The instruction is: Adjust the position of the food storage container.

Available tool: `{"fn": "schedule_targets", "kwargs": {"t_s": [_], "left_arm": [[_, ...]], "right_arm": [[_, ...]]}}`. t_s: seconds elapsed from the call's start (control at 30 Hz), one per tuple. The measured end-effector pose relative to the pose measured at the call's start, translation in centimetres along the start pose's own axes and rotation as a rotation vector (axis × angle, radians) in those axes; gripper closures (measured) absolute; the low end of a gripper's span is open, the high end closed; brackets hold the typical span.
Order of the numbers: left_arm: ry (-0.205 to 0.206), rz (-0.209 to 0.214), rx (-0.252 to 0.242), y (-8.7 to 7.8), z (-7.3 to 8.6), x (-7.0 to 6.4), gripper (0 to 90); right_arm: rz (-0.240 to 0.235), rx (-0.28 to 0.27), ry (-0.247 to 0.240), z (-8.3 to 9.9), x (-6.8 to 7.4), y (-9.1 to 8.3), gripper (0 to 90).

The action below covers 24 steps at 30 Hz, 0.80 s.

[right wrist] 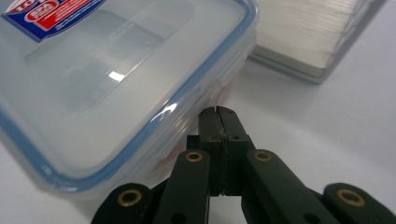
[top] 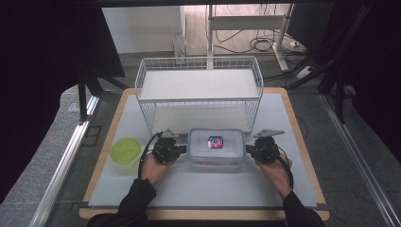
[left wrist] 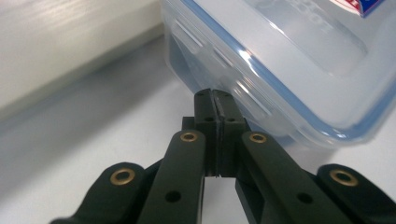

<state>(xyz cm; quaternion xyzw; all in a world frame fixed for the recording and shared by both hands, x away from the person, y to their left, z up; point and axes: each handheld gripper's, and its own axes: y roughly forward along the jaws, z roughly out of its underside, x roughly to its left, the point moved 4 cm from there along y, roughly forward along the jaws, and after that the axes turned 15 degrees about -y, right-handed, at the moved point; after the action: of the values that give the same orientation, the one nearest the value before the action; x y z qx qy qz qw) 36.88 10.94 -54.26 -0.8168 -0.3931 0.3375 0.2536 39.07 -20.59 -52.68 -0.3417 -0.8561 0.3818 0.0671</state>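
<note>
A clear plastic food box (top: pixel 216 146) with a blue-sealed lid and a red and blue sticker sits on the white mat in front of the wire rack. My left gripper (top: pixel 182 149) is at its left end and my right gripper (top: pixel 248 149) at its right end. In the left gripper view the jaws (left wrist: pixel 213 95) are shut, with their tips touching the side latch of the box (left wrist: pixel 289 60). In the right gripper view the jaws (right wrist: pixel 218 112) are shut too, tips against the latch side of the box (right wrist: pixel 93 84). I cannot tell whether either pinches a latch.
A white wire rack (top: pixel 198 58) with a white shelf board (right wrist: pixel 303 37) stands just behind the box. A round green lidded tub (top: pixel 126 149) lies left of the left hand. The white mat (top: pixel 203 189) spreads toward the table's near wooden edge.
</note>
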Motion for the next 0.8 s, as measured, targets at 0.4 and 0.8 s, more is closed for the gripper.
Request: {"fn": "schedule_targets", "kwargs": {"t_s": [0.4,0.8], "left_arm": [[-0.034,-0.014,0.006,-2.1,2.6,-0.6,90.0],[0.031,-0.033,0.006,-3.5,4.2,-1.5,86.8]], "right_arm": [[-0.023,0.008,-0.068,0.1,2.6,-0.8,90.0],[-0.045,0.006,-0.096,0.4,2.9,-1.1,86.9]]}}
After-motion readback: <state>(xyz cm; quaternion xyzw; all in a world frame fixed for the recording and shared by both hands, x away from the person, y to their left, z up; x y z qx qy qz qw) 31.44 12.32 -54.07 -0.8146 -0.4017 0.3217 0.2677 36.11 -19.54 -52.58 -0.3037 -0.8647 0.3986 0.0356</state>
